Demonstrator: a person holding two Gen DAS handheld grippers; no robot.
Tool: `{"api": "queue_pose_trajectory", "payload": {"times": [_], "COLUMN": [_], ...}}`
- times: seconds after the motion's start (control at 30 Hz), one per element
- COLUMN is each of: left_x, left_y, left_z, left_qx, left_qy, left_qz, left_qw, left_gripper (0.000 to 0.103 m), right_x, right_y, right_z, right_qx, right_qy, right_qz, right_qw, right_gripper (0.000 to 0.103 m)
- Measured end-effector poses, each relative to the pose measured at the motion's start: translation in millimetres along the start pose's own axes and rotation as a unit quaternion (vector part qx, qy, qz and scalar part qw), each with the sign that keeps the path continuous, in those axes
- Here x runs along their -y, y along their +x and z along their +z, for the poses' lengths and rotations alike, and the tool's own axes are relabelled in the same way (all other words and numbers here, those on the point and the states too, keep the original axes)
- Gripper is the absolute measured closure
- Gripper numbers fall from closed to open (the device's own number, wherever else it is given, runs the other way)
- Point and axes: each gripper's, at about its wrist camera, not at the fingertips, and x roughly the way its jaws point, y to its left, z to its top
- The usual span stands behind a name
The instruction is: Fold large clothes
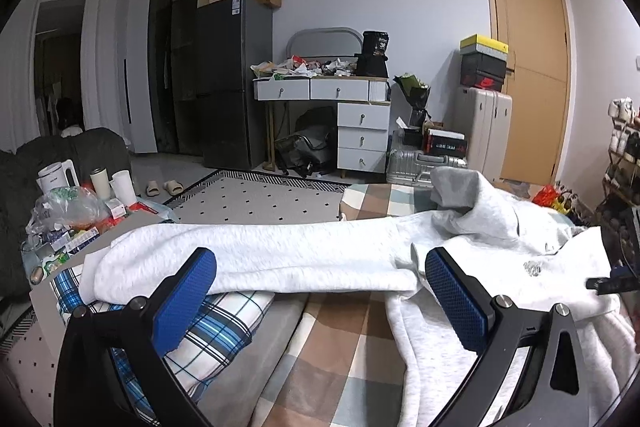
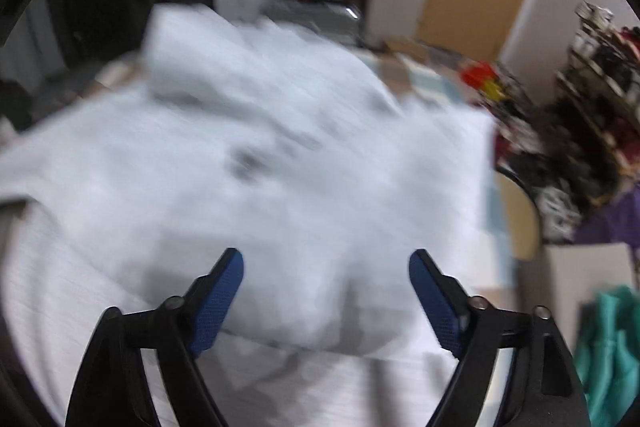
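Observation:
A large light grey hoodie [image 1: 500,231] lies on the bed. One long sleeve [image 1: 260,251] is stretched out to the left, and its darker hood lining [image 1: 456,187] is bunched at the far side. My left gripper [image 1: 320,259] hovers low over the near edge of the sleeve, open, with nothing between its blue pads [image 1: 456,299]. In the blurred right wrist view the hoodie [image 2: 280,147] fills the middle. My right gripper [image 2: 325,257] points down at a folded part of it, open, and its pads [image 2: 216,303] stand apart from the cloth.
The bed has a checked sheet [image 1: 340,347] and a blue plaid pillow [image 1: 224,323] at the near left. A cluttered side table with a kettle [image 1: 56,175] stands at the left. Beyond are a drawer desk [image 1: 360,123] and suitcases [image 1: 484,127]. A teal cloth [image 2: 612,347] lies at the right.

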Motion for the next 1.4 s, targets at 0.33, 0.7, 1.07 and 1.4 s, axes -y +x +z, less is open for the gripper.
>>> {"api": "queue_pose_trajectory", "payload": {"times": [0.33, 0.7, 1.07, 1.4], "left_x": [17, 23, 17, 75], "left_y": [1, 11, 36, 54], "left_z": [-5, -12, -62, -115], "left_qx": [-0.002, -0.053, -0.232, -0.371], "left_qy": [0.04, 0.063, 0.099, 0.157], "left_qz": [0.006, -0.027, -0.136, -0.223], "left_qw": [0.9992, 0.9962, 0.9582, 0.8878], "left_gripper": [0.001, 0.001, 0.001, 0.071], "right_x": [61, 66, -48, -22], "right_y": [25, -77, -118, -108], "right_z": [-43, -97, -99, -112], "right_qx": [-0.067, 0.038, 0.228, 0.206], "right_qy": [0.099, 0.174, 0.176, 0.212], "right_qz": [0.074, 0.123, 0.212, 0.284], "right_qw": [0.99, 0.976, 0.934, 0.912], "right_gripper": [0.038, 0.017, 0.009, 0.009]}}
